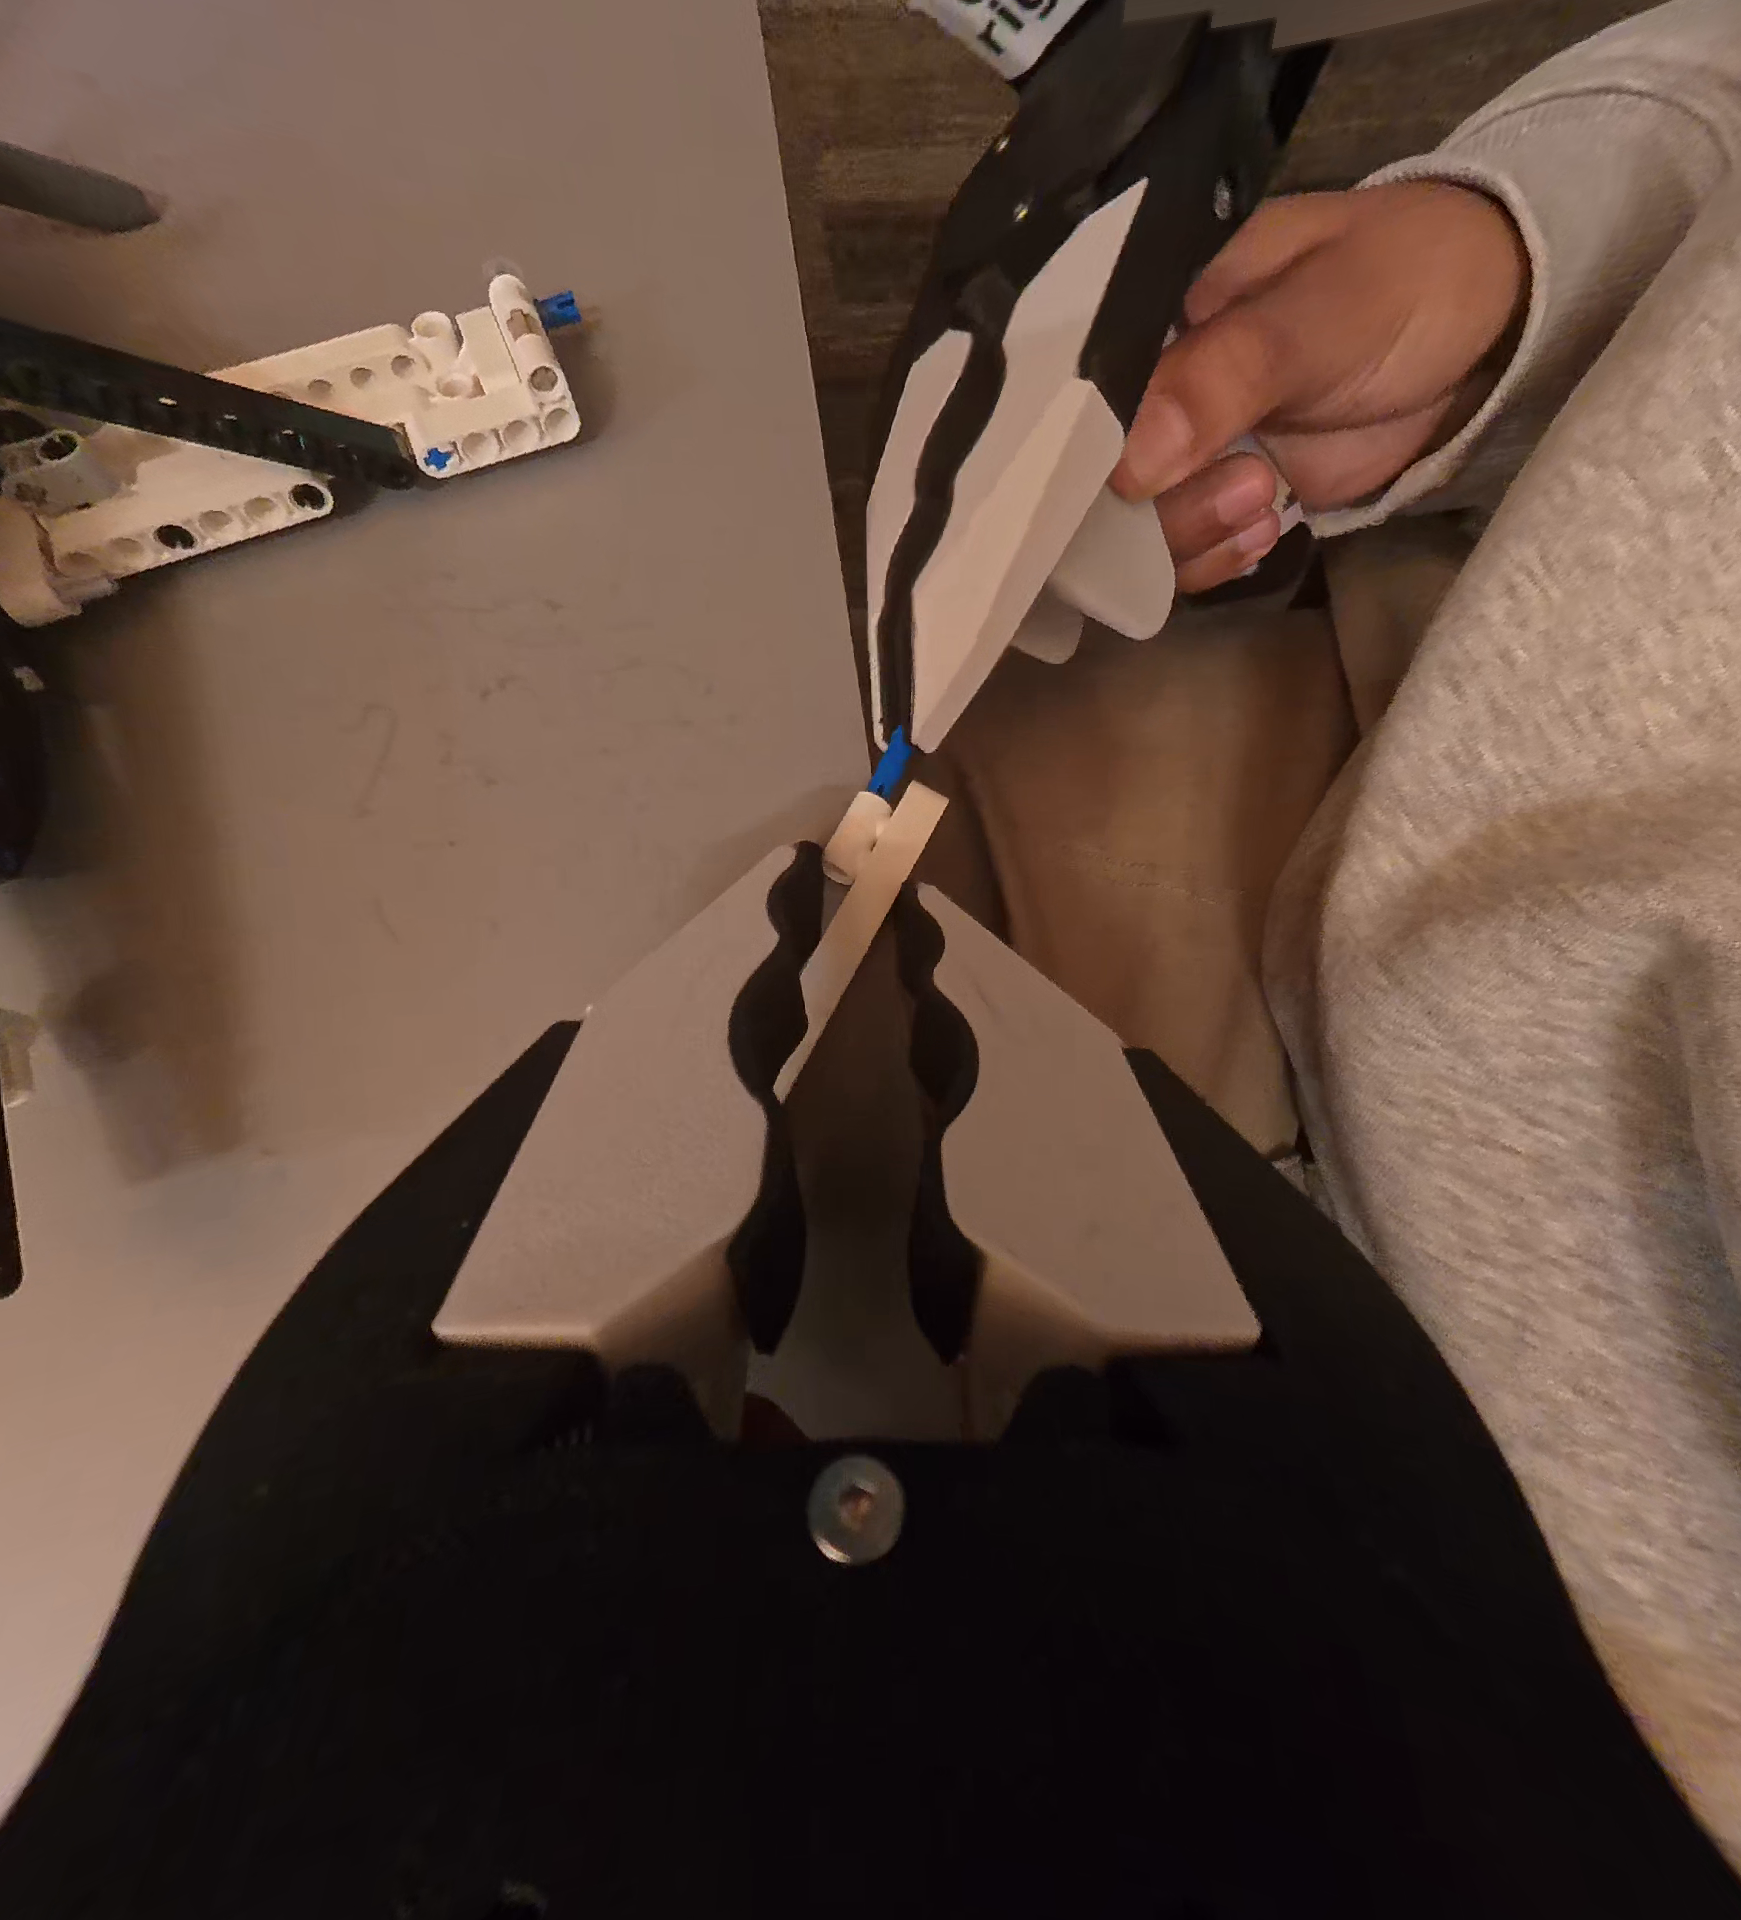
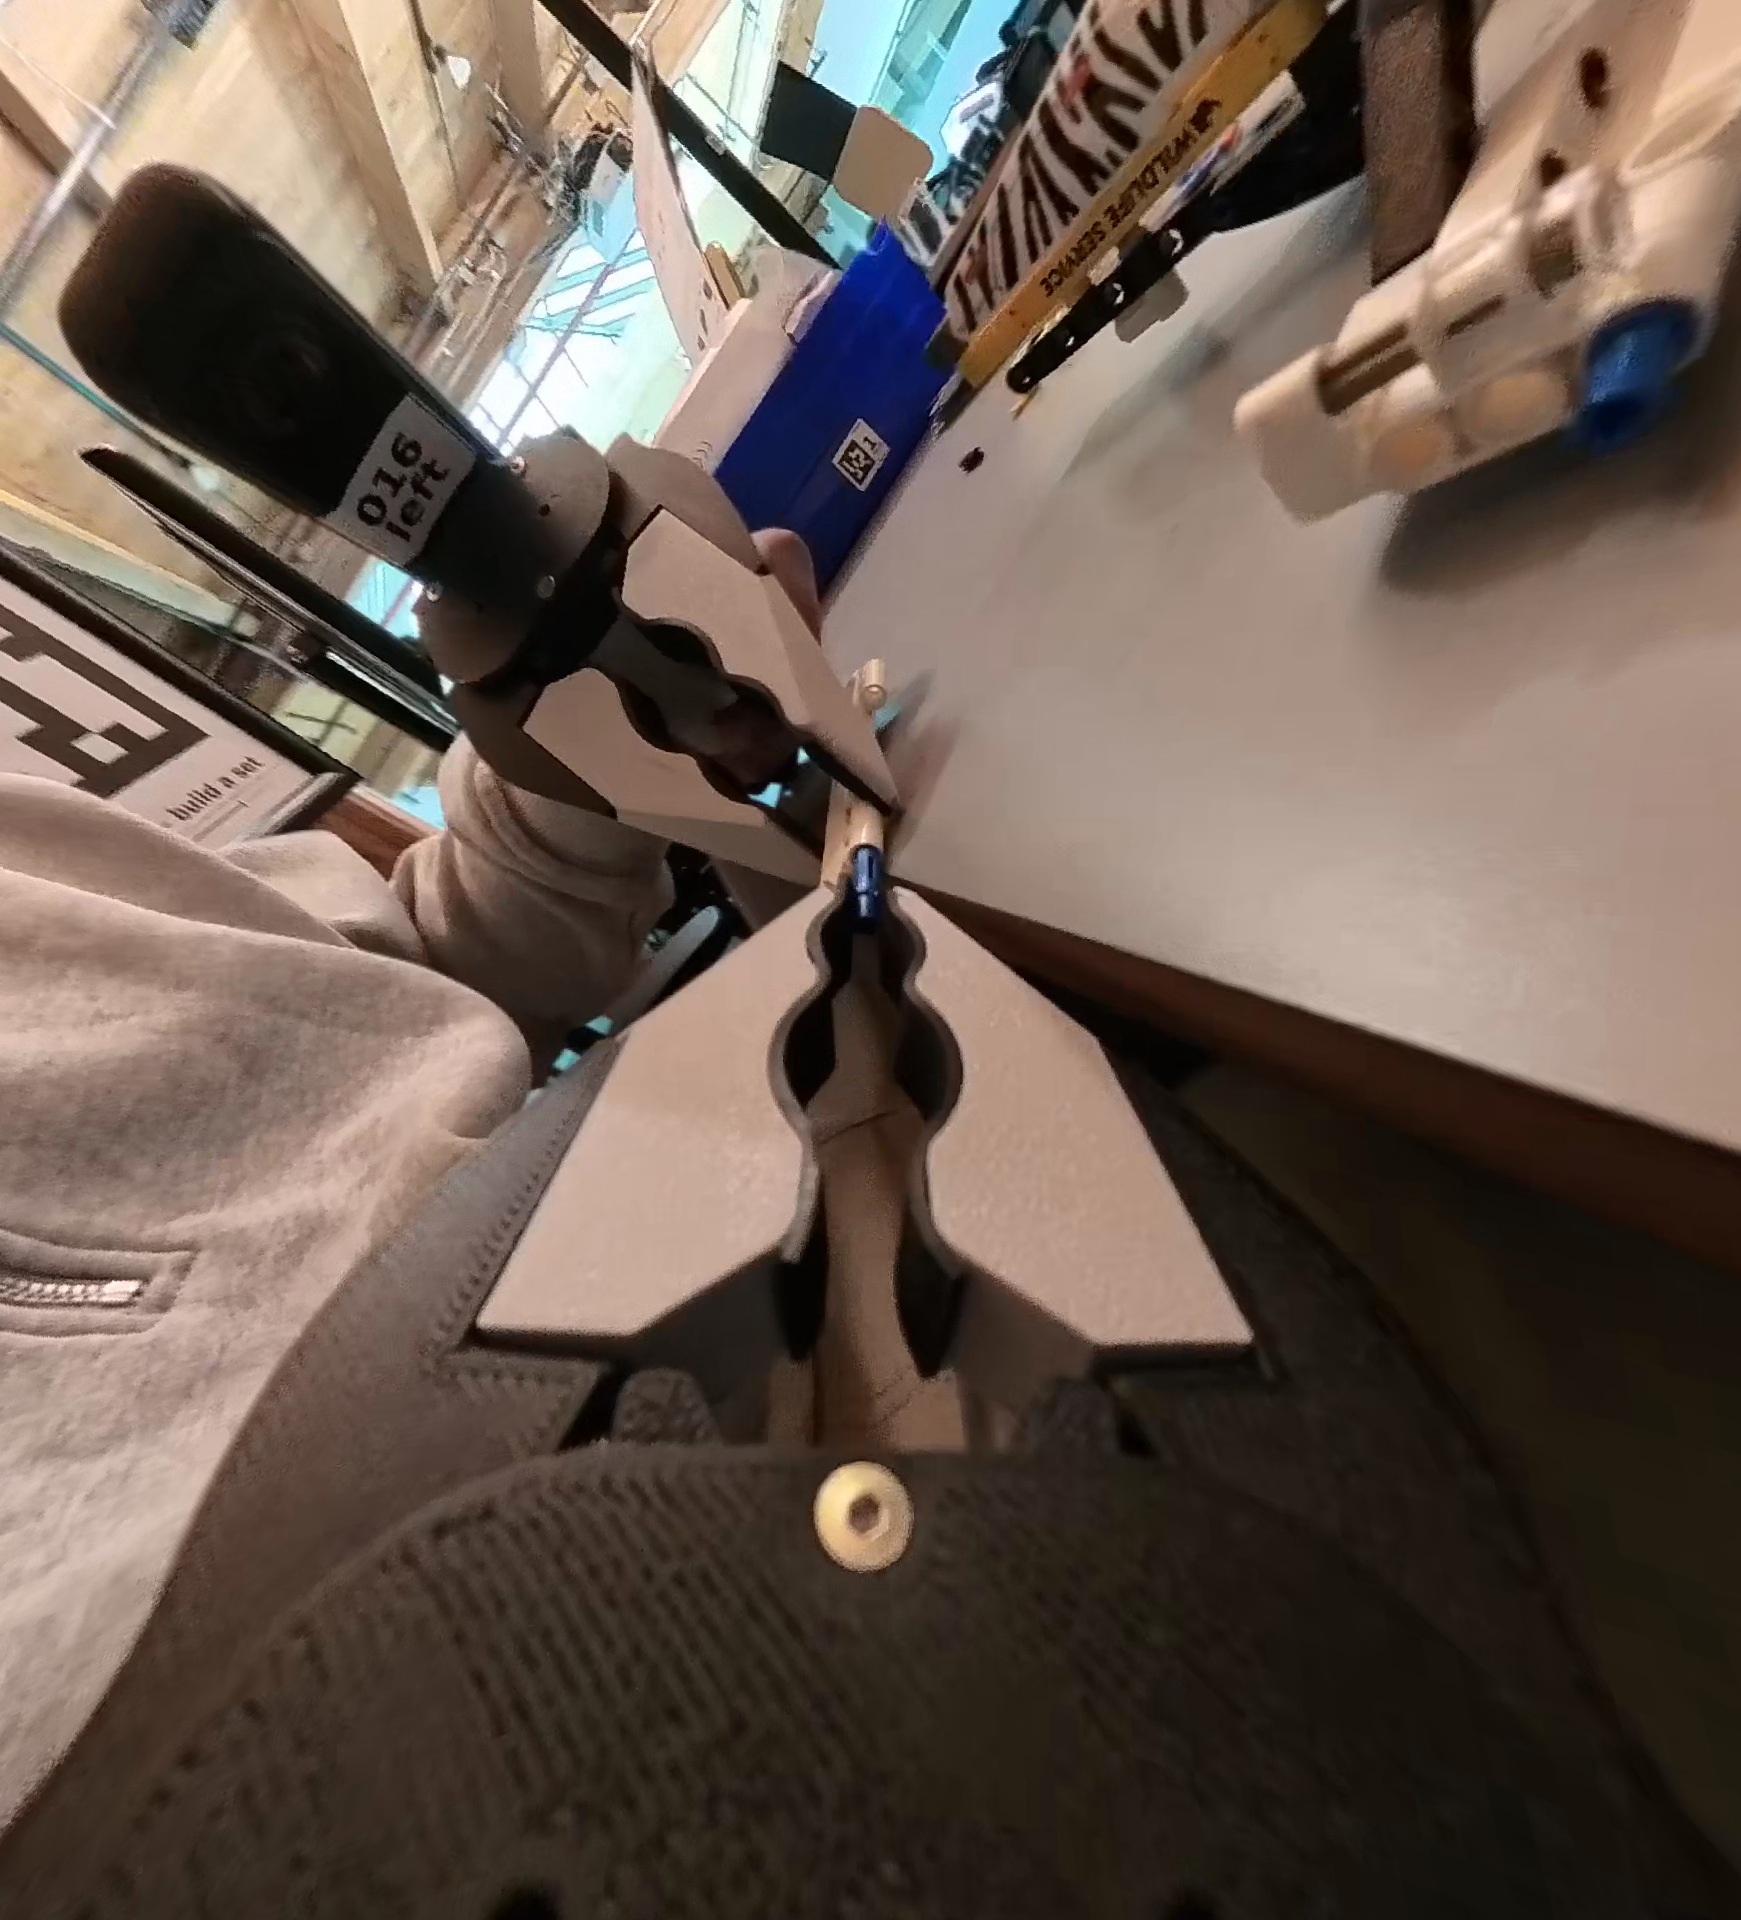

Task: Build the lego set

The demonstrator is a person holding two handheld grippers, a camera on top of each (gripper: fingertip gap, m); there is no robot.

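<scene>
You see a flat white beam [image 1: 871, 914] tilted on edge off the desk's near edge, a small white connector [image 1: 861, 836] fixed to its far end. A blue pin [image 1: 889, 774] sits end-on against that connector, in line with its hole; how deep it goes you cannot tell. On the desk [image 1: 492, 727], well apart to the left, lies the partly built white assembly [image 1: 450, 400] of holed beams, crossed by a long black holed beam [image 1: 170, 400], with a second blue pin [image 1: 559, 307] sticking from its top corner.
</scene>
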